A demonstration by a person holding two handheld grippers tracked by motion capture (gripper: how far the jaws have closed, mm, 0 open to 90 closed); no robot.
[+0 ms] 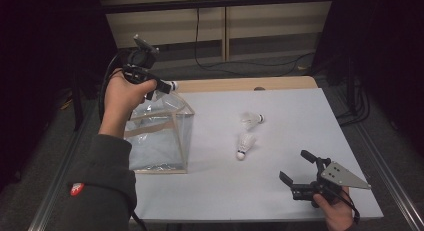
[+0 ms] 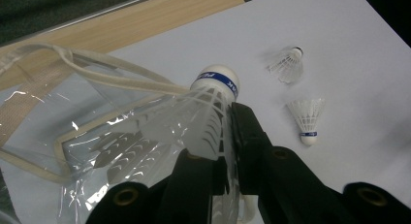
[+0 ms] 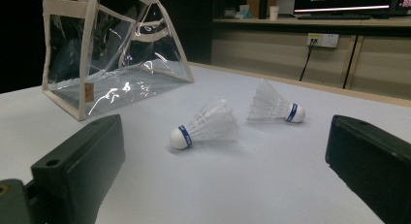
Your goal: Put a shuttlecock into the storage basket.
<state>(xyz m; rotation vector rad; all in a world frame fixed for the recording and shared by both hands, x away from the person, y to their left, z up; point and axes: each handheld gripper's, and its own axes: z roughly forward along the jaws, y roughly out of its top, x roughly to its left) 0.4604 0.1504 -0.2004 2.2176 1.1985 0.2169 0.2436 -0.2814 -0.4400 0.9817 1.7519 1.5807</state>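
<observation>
Left gripper is up over the top of the clear plastic tote bag, jaws clamped on a white shuttlecock. In the left gripper view the jaws squeeze the feather skirt from both sides, and the cork with its blue band pokes out past the tips. The skirt's lower end is hidden behind the jaws. From the high view only the cork shows at the gripper tip, small and dim; the hand covers most of the gripper body. The held shuttlecock hangs above the bag's opening, with the bag's beige straps just under it. Can't tell whether it touches the straps.

The bag stands on the left part of the white table. The clear walls glare, so the inside is hard to read.

Two more shuttlecocks lie on the table mid-right, well apart from the bag. The far one is on its side, blurry. The near one is on its side too, cork toward the person.

Right gripper sits low at the table's near right corner, jaws wide apart with nothing between them. In the right gripper view both jaws are cut off by the frame edges. The right hand is cut off at the bottom edge.
</observation>
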